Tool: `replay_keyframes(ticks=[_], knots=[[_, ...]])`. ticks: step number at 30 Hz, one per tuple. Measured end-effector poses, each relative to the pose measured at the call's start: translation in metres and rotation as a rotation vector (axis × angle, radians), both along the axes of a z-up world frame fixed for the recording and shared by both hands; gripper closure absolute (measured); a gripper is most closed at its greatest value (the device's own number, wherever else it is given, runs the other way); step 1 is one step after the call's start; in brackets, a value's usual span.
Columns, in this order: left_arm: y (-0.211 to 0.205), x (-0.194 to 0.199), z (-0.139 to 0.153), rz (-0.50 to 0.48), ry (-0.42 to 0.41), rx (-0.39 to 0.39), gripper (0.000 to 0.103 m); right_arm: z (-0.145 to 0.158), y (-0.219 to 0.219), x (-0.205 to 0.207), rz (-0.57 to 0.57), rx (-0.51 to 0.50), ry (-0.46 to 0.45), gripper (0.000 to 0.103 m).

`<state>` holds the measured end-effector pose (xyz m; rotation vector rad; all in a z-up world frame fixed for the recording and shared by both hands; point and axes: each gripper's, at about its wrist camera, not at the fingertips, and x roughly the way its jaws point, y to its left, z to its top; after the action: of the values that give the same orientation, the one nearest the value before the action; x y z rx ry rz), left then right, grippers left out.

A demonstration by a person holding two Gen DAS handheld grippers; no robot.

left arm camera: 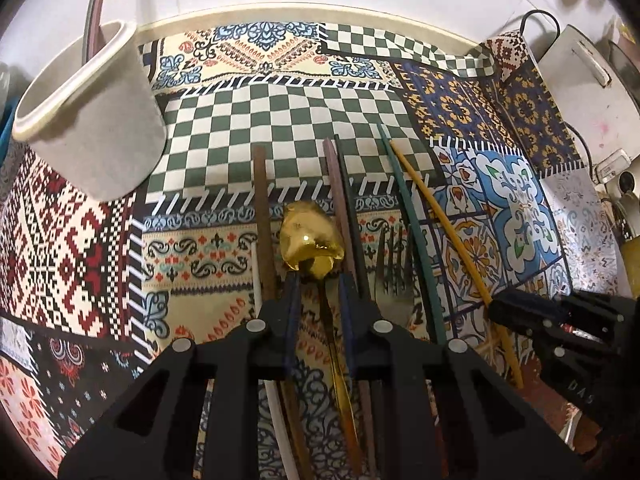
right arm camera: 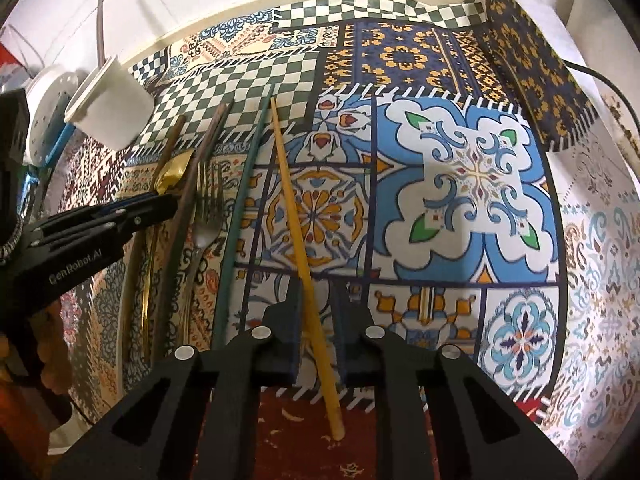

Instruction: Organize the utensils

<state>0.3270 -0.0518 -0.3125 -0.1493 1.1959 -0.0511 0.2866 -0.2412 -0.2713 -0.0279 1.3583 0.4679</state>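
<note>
**None of the utensils has reached the cup yet**

Every utensil in view lies flat on the patterned desk (right arm camera: 472, 168), in a loose row: a gold spoon (left arm camera: 310, 238), a silver fork (right arm camera: 206, 216), a green chopstick (right arm camera: 240, 200), a yellow chopstick (right arm camera: 302, 256) and several brown sticks (left arm camera: 262, 208). The white cup (left arm camera: 92, 120), seemingly their destination, stands well apart at the far left, and no utensil shows above its rim.

The left tool (left arm camera: 318, 280) straddles the spoon's neck, fingers apart, not clamped. The right tool (right arm camera: 318, 292) is likewise spread either side of the yellow chopstick, not gripping it. Judging from this, sorting has barely begun; all pieces remain to be lifted.
</note>
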Motion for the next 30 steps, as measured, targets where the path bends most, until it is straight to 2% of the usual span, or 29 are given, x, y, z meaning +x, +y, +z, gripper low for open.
replay_keyframes(ticks=[7, 13, 16, 18, 23, 30], knots=[[-0.002, 0.007, -0.001, 0.011, -0.005, 0.019, 0.085, -0.002, 0.024, 0.026, 0.049, -0.015, -0.024, 0.090], [-0.010, 0.014, -0.003, 0.012, -0.014, 0.063, 0.086, -0.003, 0.041, 0.037, 0.091, -0.033, -0.050, 0.090], [-0.011, 0.015, -0.004, 0.012, -0.020, 0.073, 0.095, -0.004, 0.043, 0.039, 0.086, -0.028, -0.047, 0.091], [-0.008, 0.015, -0.004, 0.011, -0.011, 0.053, 0.100, -0.006, 0.044, 0.042, 0.076, -0.028, -0.044, 0.097], [-0.002, 0.011, -0.003, 0.012, -0.002, 0.017, 0.100, -0.003, 0.029, 0.045, 0.028, 0.024, -0.004, 0.098], [0.000, -0.005, 0.020, 0.027, -0.054, -0.008, 0.100, 0.017, 0.019, 0.032, 0.011, 0.056, -0.049, 0.098]])
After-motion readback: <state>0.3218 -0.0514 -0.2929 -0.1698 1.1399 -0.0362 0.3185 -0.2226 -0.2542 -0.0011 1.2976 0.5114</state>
